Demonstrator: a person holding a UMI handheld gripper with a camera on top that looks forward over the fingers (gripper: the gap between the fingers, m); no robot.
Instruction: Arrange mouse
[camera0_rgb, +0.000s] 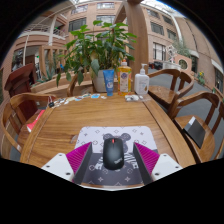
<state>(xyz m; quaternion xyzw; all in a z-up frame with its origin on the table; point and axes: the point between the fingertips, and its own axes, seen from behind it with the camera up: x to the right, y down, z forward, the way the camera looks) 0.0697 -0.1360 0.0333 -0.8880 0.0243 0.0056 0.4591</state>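
Observation:
A black computer mouse (113, 152) lies on a patterned grey and white mouse mat (112, 140) at the near edge of a wooden table (70, 118). My gripper (113, 158) is open, with its magenta pads (79, 157) on either side of the mouse. The mouse stands between the fingers with a gap at each side and rests on the mat.
At the table's far end stand a potted green plant (100, 50), a blue carton (109, 81), a yellow bottle (124, 77) and a clear pump bottle (142, 82). Wooden chairs (172, 85) stand around the table. A dark object (196, 131) sits at the right edge.

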